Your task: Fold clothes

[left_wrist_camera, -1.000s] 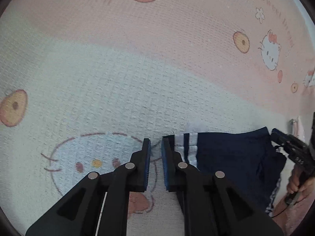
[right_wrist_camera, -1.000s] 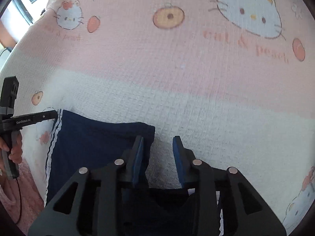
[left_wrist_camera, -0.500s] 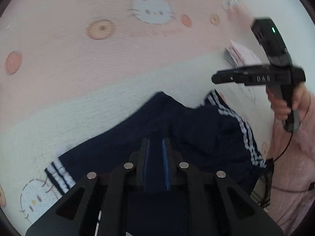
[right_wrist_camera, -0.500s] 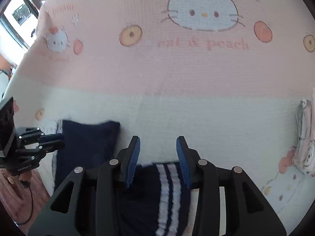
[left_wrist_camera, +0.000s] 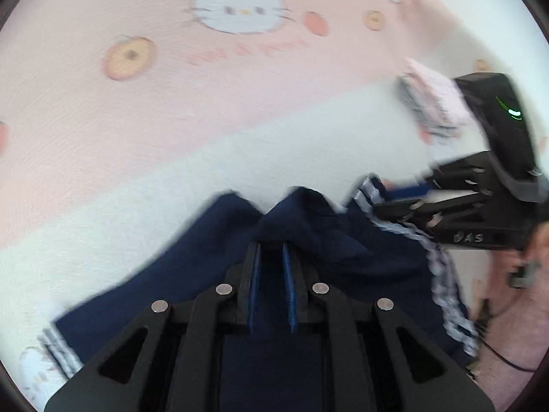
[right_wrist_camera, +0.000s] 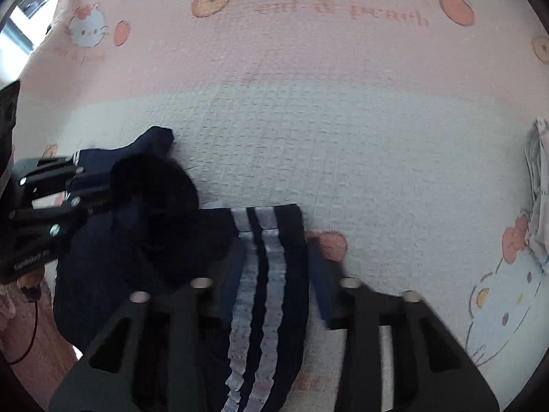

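Showing folded pink cloth (left_wrist_camera: 434, 103) whole – left view; right view (right_wrist_camera: 535, 185) sliver only.

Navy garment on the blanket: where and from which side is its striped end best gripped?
Probably at the striped hem, pinching its thin flat edge from the near side, fingers pointing steeply down. That end of the navy garment lies flat on the blanket with bare blanket beyond it, while the rest is bunched.

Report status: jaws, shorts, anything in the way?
Left gripper jaws clamped on navy shorts. Right gripper jaws just been closing, striped hem between them. Nothing blocking; folded clothes lie apart on the bedspread.
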Demonstrator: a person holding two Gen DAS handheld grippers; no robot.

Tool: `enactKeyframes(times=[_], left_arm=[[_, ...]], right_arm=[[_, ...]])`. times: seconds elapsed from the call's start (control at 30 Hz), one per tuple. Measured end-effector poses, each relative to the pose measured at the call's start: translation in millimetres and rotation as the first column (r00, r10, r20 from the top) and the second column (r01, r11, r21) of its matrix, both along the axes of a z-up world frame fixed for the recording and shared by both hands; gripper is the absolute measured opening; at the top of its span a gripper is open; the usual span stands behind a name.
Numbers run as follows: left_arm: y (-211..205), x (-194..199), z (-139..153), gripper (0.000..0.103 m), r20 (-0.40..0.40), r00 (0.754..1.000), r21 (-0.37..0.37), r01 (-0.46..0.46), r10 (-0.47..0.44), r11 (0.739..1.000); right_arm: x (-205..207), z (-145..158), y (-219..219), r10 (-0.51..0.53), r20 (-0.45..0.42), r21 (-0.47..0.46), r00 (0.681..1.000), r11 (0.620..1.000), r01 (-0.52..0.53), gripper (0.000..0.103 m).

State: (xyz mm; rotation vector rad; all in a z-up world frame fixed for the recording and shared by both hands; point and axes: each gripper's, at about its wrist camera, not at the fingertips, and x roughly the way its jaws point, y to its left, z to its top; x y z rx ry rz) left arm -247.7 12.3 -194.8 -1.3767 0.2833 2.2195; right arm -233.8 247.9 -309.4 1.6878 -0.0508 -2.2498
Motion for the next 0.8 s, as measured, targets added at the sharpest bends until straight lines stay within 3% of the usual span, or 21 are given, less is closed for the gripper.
enactKeyframes(times=[0.1, 0.27, 0.37, 0.4, 0.47, 0.57, 0.63, 0.7, 0.77, 0.8], left_arm=[[-11, 2, 2, 0.015, -0.030, 0.999, -0.011, 0.010, -0.010, 1.000], [-30, 0, 2, 0.019, -0.010, 0.999, 0.025, 0.030, -0.030, 0.999], [-11, -9, 8, 0.026, -0.021, 0.996, 0.040, 0.092, -0.091, 0.995], [-3, -14, 7, 0.033, -0.017, 0.994, 0.033, 0.110, -0.110, 0.993], [12, -23, 6, 0.036, -0.008, 0.989, 0.020, 0.146, -0.146, 0.989], [31, -29, 3, 0.036, -0.009, 0.980, 0.007, 0.198, -0.198, 0.980], [41, -30, -5, 0.036, -0.003, 0.977, -0.048, 0.214, -0.214, 0.976], [46, -30, -16, 0.036, 0.040, 0.976, -0.063, 0.217, -0.214, 0.974], [44, -24, -17, 0.036, 0.043, 0.975, -0.037, 0.219, -0.218, 0.975], [42, -19, -15, 0.036, 0.035, 0.975, -0.021, 0.221, -0.220, 0.975]], right_arm=[[0, 4, 9, -0.051, -0.005, -0.009, 0.999, 0.999, 0.051, 0.002], [13, 21, 50, -0.175, -0.049, 0.020, 0.983, 0.984, 0.177, 0.002], [20, 18, 66, -0.225, -0.028, 0.084, 0.974, 0.970, 0.227, 0.003], [21, 15, 68, -0.233, -0.013, 0.088, 0.972, 0.969, 0.233, 0.005], [19, 9, 68, -0.242, 0.023, 0.081, 0.970, 0.968, 0.239, 0.005], [11, 2, 63, -0.237, 0.036, 0.059, 0.971, 0.970, 0.234, 0.020], [7, -4, 59, -0.236, 0.041, 0.042, 0.971, 0.971, 0.234, 0.033], [2, -12, 53, -0.223, 0.055, 0.033, 0.973, 0.975, 0.221, 0.042], [3, -11, 43, -0.167, 0.031, 0.077, 0.985, 0.983, 0.164, 0.036], [5, -11, 38, -0.141, 0.023, 0.100, 0.990, 0.985, 0.138, 0.017]])
